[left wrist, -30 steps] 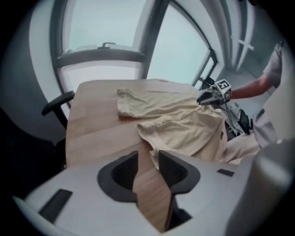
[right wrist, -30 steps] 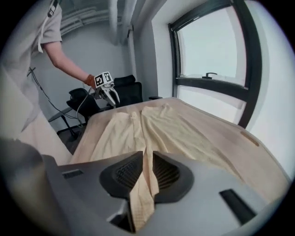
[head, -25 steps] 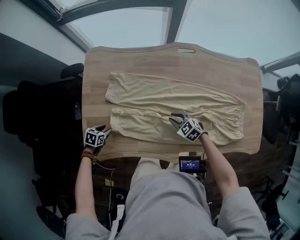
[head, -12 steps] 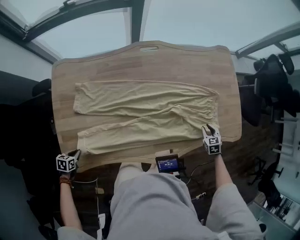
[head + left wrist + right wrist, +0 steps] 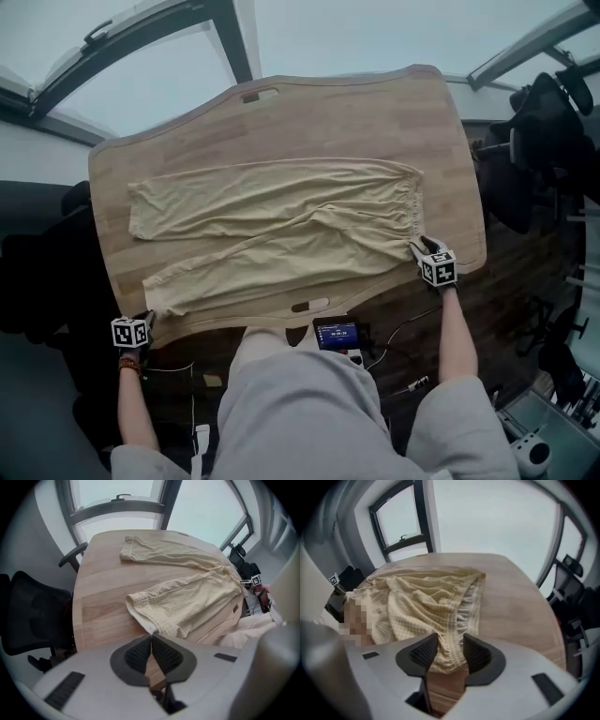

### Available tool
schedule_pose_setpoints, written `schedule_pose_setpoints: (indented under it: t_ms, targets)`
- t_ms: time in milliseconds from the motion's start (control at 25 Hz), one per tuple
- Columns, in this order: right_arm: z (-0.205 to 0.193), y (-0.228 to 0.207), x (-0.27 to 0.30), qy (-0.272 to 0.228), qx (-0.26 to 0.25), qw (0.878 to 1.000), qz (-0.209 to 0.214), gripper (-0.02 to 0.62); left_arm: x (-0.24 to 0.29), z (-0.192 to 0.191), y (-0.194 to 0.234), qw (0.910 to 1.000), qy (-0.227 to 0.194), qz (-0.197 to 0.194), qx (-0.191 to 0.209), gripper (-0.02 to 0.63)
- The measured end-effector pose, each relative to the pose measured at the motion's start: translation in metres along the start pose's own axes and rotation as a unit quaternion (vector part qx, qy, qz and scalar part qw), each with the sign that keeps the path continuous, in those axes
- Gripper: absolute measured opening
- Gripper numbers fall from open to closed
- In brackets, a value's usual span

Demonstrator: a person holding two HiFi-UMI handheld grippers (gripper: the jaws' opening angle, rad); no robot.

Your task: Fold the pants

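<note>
Pale yellow pants (image 5: 281,225) lie flat on the wooden table (image 5: 328,122), waistband to the right and both legs running left. My left gripper (image 5: 146,319) is at the table's near left corner. In the left gripper view it (image 5: 151,634) is shut on the corner of the near leg's hem (image 5: 143,620). My right gripper (image 5: 419,247) is at the near end of the waistband. In the right gripper view its jaws (image 5: 450,641) are opening, and the gathered waistband (image 5: 454,634) lies between them without being pressed.
A black office chair (image 5: 33,616) stands off the table's left end and more dark chairs (image 5: 544,122) off its right end. A small device with a lit screen (image 5: 337,335) sits just below the near edge, above my lap.
My right gripper swept from the middle of the pants right to the near waistband corner, and its jaws widened. My left gripper stayed by the near leg's hem. The head view turned.
</note>
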State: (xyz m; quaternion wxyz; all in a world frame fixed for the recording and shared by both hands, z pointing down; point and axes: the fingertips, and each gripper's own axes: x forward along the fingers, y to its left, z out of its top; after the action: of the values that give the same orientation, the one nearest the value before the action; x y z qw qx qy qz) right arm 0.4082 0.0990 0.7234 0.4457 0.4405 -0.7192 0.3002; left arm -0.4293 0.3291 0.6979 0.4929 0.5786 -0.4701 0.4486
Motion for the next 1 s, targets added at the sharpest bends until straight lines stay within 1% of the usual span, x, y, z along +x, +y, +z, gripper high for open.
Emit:
schedule_pose_setpoints:
  t_ms: [40,80,160,200,280,360,400,440,480,560,600,640,720,760,880,1000]
  targets:
    - [-0.008,0.004,0.004,0.022,-0.011,0.999,0.024,0.162,0.000,0.002,-0.001,1.0000,0.001,0.009,-0.001,0.014]
    - [-0.015,0.008,0.004,0.040,-0.024,0.998,0.044,0.104,0.000,0.003,-0.001,0.9998,0.004,0.020,-0.003,0.014]
    - [-0.028,0.007,-0.002,0.054,-0.033,0.996,0.070,0.092,-0.003,0.000,0.002,0.9991,0.011,0.039,-0.009,0.013]
    - [-0.034,0.001,-0.007,0.052,-0.030,0.996,0.072,0.089,-0.006,-0.003,0.003,0.9987,0.015,0.047,-0.014,0.014]
    - [-0.039,-0.021,-0.022,0.033,-0.012,0.998,0.057,0.087,-0.012,-0.009,0.007,0.9978,0.021,0.058,-0.024,0.013]
    - [-0.037,-0.042,-0.040,0.002,0.017,0.999,0.047,0.086,-0.020,-0.009,0.006,0.9980,0.017,0.055,-0.025,0.014]
    - [-0.036,-0.048,-0.047,-0.007,0.027,0.998,0.053,0.086,-0.023,-0.007,0.002,0.9985,0.014,0.048,-0.021,0.014]
    - [-0.038,-0.049,-0.053,-0.004,0.032,0.997,0.071,0.086,-0.025,-0.006,-0.002,0.9990,0.015,0.039,-0.016,0.014]
    - [-0.044,-0.045,-0.058,0.009,0.037,0.994,0.100,0.086,-0.026,-0.007,-0.005,0.9992,0.024,0.030,-0.007,0.013]
    - [-0.060,-0.035,-0.065,0.046,0.053,0.984,0.162,0.087,-0.024,-0.014,-0.009,0.9981,0.059,0.013,0.015,0.013]
    - [-0.063,-0.032,-0.068,0.053,0.065,0.980,0.182,0.087,-0.023,-0.016,-0.009,0.9970,0.074,0.006,0.023,0.014]
    - [-0.060,-0.032,-0.071,0.050,0.078,0.977,0.193,0.087,-0.024,-0.014,-0.009,0.9963,0.081,0.001,0.027,0.014]
    - [-0.046,-0.035,-0.075,0.031,0.096,0.974,0.202,0.087,-0.031,0.007,-0.005,0.9969,0.072,-0.007,0.030,0.014]
    - [-0.039,-0.038,-0.076,0.023,0.097,0.974,0.203,0.087,-0.036,0.025,-0.004,0.9975,0.061,-0.010,0.034,0.014]
    - [-0.019,-0.050,-0.076,0.013,0.079,0.977,0.198,0.088,-0.056,0.102,-0.001,0.9980,0.023,-0.015,0.057,0.014]
    - [0.009,-0.060,-0.073,-0.006,0.076,0.979,0.191,0.088,-0.079,0.182,0.007,0.9963,-0.003,-0.011,0.085,0.014]
